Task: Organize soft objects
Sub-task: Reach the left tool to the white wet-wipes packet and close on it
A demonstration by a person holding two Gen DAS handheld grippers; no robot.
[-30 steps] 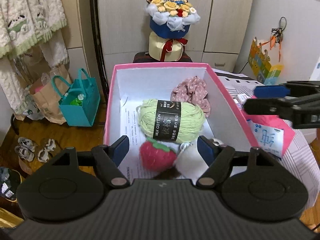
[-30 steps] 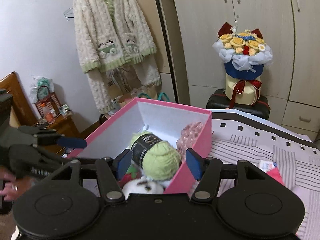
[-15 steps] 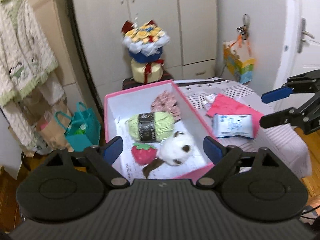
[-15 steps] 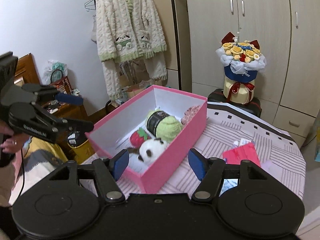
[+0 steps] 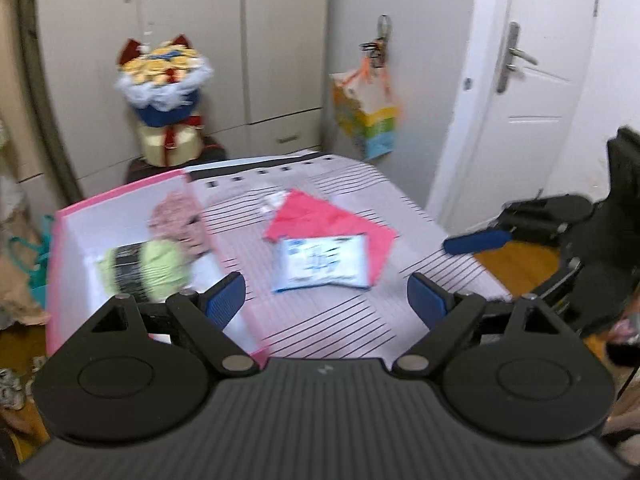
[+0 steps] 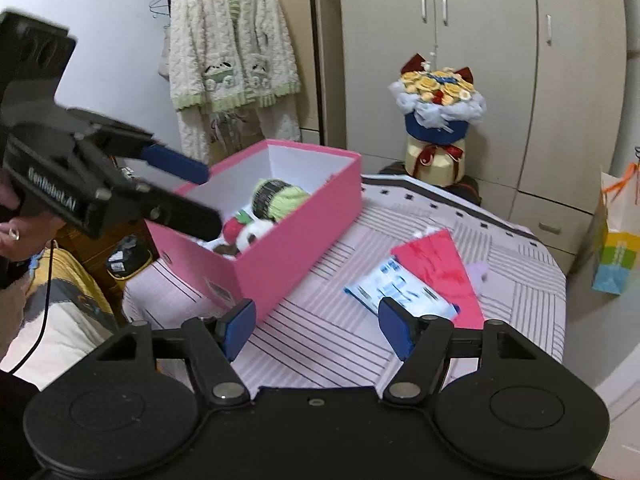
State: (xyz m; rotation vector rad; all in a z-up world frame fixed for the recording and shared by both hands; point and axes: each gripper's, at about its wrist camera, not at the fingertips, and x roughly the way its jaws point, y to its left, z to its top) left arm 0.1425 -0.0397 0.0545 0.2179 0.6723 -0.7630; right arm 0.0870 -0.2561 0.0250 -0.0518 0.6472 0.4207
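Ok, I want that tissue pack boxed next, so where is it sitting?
The tissue pack lies on the striped tablecloth, right of the pink box in the right wrist view, overlapping the near edge of the red cloth.

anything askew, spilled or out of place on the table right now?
Nothing spilled or damaged. The pink box sits at an angle to the cloth's stripes. A tissue pack and a red cloth lie loose outside it, the pack overlapping the cloth. Both grippers are empty.
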